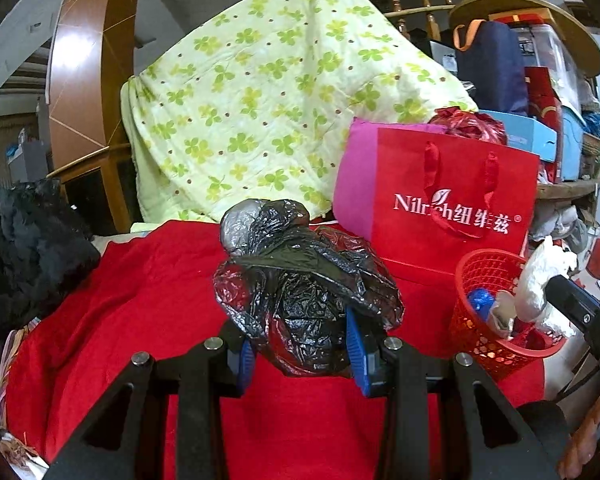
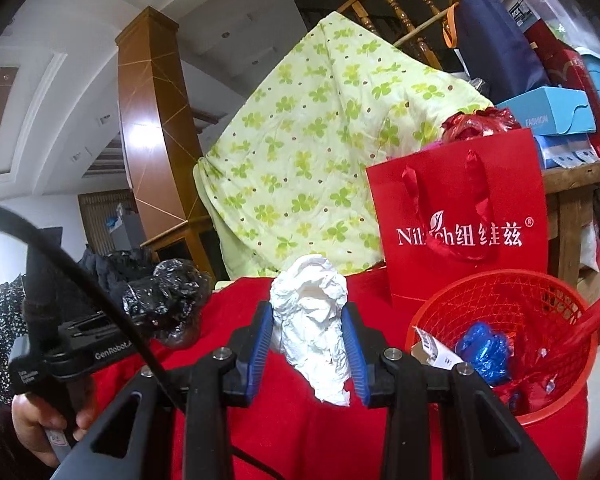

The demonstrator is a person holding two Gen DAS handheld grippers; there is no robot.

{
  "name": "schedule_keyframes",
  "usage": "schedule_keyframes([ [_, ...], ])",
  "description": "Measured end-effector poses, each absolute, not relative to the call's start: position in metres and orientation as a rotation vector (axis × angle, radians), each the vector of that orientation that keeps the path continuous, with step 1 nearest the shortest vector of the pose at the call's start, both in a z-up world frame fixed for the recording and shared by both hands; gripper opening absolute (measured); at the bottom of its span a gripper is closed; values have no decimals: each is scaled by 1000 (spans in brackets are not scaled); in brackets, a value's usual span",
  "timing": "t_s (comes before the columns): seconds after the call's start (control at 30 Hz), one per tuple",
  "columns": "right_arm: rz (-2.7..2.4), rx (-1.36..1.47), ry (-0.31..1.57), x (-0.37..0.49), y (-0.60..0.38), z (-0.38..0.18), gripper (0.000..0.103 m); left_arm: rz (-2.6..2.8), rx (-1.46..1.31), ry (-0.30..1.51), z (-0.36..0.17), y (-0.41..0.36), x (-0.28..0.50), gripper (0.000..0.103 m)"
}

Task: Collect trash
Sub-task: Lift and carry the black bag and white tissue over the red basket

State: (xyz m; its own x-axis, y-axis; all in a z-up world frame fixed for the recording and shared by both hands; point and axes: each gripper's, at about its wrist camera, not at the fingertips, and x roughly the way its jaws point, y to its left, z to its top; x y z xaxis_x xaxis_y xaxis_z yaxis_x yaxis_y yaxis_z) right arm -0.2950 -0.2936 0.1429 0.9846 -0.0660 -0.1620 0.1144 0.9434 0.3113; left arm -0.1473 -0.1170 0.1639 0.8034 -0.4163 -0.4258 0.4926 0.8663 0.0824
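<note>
Both pieces of trash were lifted and being carried; the next move likely called for bringing each over the red basket, at lower right, and letting go. The left gripper was clamped on a crumpled black bag above the red cloth. The right gripper pinched a white paper wad. Behind stood a red gift bag.

My view cuts off the basket at its right rim. The black bag hides my left pads (mostly), and the gift bag logo is partly covered by its ribbon.
</note>
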Motion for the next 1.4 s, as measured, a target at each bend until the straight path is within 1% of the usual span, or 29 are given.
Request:
schedule_keyframes([
  [0.97,-198,381,81,-336,-335,147,38,-595,323,414,159,-177,-174,41],
  [1.4,-252,419,57,-358,-359,144,39,-650,365,455,150,-210,-183,41],
])
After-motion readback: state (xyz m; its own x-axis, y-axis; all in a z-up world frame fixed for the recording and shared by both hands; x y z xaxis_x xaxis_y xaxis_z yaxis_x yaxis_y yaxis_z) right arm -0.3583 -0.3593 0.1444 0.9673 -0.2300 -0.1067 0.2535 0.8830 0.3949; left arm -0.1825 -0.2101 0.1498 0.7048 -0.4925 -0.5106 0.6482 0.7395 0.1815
